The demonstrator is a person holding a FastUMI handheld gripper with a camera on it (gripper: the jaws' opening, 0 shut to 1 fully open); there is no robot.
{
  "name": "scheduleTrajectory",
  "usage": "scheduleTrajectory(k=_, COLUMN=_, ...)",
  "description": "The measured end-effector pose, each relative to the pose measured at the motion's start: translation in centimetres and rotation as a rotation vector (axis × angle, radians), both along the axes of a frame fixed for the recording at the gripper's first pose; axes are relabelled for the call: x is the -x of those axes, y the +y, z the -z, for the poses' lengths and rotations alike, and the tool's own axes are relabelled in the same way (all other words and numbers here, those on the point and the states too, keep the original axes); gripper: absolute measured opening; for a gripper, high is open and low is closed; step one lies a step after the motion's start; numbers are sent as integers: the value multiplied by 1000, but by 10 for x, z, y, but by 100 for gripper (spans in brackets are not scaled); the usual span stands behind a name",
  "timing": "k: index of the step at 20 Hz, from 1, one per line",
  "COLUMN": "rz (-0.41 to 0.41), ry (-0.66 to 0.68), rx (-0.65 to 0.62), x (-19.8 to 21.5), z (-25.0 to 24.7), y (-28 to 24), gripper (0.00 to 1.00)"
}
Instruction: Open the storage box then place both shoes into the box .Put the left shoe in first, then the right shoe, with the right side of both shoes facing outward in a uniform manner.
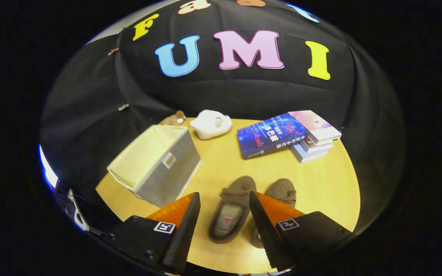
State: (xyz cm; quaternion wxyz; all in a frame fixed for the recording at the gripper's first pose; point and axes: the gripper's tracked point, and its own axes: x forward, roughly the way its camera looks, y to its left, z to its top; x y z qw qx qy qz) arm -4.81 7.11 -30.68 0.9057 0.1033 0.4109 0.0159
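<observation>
Black cloth backs a round wooden bench point(320, 191). My tongs point(224, 214) hang over its near edge, released: the fingers point(184, 230) stand apart and grasp nothing. Between them lies the left shoe point(231, 209), brown, its opening upward, with a small red mark on the insole that I cannot read. The right shoe point(282, 189) lies just beside it, partly hidden behind my right finger. Toward the left edge stands the box point(155, 165), grey cloth sides, pale lid closed, a small tag on its front too small to read. Near the far edge sit a white plush point(210, 124) and a brown toy point(173, 119). At the far right lies a stack of books point(290, 136); the blue cover's print is too blurred to read.
</observation>
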Motion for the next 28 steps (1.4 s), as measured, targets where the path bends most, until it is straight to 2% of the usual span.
scheduleTrajectory(k=3, rz=-17, ry=87, rx=48, x=7, z=42, y=-1, gripper=79)
scheduleTrajectory(k=7, rz=-19, ry=181, rx=91, x=0, z=93, y=-6, gripper=73)
scheduleTrajectory(k=13, rz=-20, ry=245, rx=174, x=-17, z=140, y=-18, gripper=67)
scheduleTrajectory(k=18, rz=71, ry=231, rx=185, x=-35, z=157, y=-29, gripper=40)
scheduleTrajectory(k=20, rz=109, ry=236, rx=225, x=-34, z=160, y=-39, gripper=16)
scheduleTrajectory(k=21, rz=125, ry=227, rx=214, x=-36, z=159, y=-38, gripper=10)
scheduleTrajectory(k=23, rz=151, ry=223, rx=175, x=-36, z=156, y=-33, gripper=6)
scheduleTrajectory(k=28, rz=190, ry=170, rx=107, x=-41, z=120, y=-26, gripper=6)
